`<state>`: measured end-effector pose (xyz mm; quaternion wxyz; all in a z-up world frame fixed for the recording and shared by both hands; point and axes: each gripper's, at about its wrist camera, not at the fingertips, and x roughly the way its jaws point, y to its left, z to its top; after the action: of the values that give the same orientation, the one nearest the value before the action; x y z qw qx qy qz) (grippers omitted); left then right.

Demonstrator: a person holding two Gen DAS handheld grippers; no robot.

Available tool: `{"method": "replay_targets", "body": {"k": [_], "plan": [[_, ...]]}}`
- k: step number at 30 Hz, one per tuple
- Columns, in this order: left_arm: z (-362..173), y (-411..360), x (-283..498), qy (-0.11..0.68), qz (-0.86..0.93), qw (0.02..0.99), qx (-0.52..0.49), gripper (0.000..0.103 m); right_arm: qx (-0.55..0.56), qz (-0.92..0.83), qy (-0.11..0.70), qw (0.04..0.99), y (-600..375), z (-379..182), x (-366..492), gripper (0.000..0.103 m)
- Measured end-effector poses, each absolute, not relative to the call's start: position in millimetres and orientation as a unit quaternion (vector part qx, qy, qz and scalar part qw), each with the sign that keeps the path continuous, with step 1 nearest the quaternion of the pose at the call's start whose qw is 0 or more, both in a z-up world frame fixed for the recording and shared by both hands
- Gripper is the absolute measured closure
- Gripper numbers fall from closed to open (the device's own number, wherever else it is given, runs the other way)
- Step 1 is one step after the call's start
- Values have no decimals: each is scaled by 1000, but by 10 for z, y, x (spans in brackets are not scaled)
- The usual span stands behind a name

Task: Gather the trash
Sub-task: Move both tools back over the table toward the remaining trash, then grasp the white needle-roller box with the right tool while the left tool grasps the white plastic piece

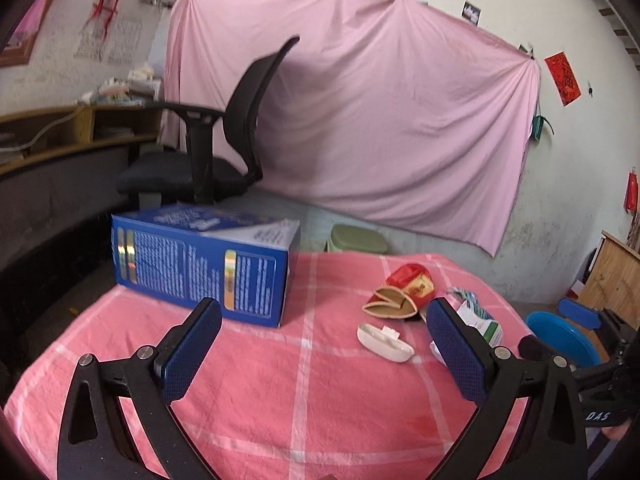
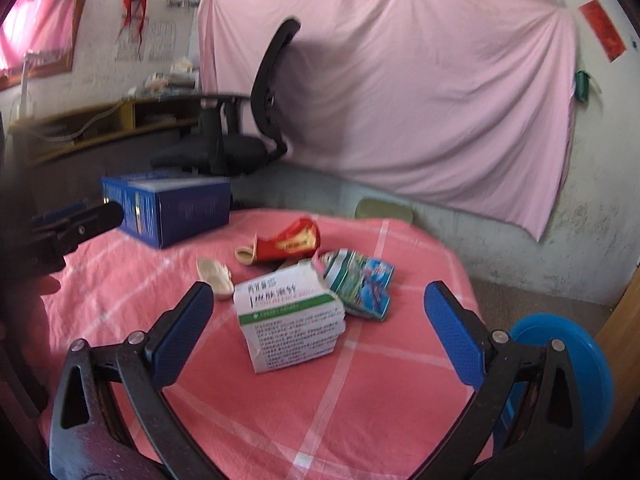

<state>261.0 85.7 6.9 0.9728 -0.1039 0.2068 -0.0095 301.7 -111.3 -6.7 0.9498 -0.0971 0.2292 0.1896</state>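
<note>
Trash lies on a table with a pink checked cloth (image 1: pixel 260 380) (image 2: pixel 360 392). A big blue box (image 1: pixel 200 268) (image 2: pixel 168 208) stands at the back left. A red and gold crumpled packet (image 1: pixel 404 288) (image 2: pixel 288 244), a white plastic piece (image 1: pixel 384 342) (image 2: pixel 216 276), a white and green carton (image 1: pixel 482 322) (image 2: pixel 292 320) and a blue-green wrapper (image 2: pixel 360 284) lie further right. My left gripper (image 1: pixel 324 344) is open and empty above the cloth, in front of the blue box. My right gripper (image 2: pixel 320 328) is open, with the white and green carton between its fingers, untouched.
A blue bin (image 1: pixel 568 338) (image 2: pixel 576 364) stands on the floor at the table's right edge. A green stool (image 1: pixel 356 238) (image 2: pixel 384 210) is behind the table. A black office chair (image 1: pixel 208 152) and a desk (image 1: pixel 60 140) are at the back left. A pink sheet (image 1: pixel 380 120) covers the wall.
</note>
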Motion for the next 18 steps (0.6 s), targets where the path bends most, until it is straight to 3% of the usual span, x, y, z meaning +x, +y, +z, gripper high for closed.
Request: {"method": "replay_targets", "body": {"k": [5, 12, 18], "plan": [[-13, 814, 2799, 252, -40, 960, -112, 6, -121, 193, 284, 932, -1030, -212, 3188, 0], [-166, 706, 3115, 330, -96, 931, -124, 35, -106, 193, 341, 914, -1062, -342, 3424, 0], [-279, 648, 3344, 374, -128, 906, -154, 42, -100, 219, 357, 903, -1028, -388, 3476, 0]]}}
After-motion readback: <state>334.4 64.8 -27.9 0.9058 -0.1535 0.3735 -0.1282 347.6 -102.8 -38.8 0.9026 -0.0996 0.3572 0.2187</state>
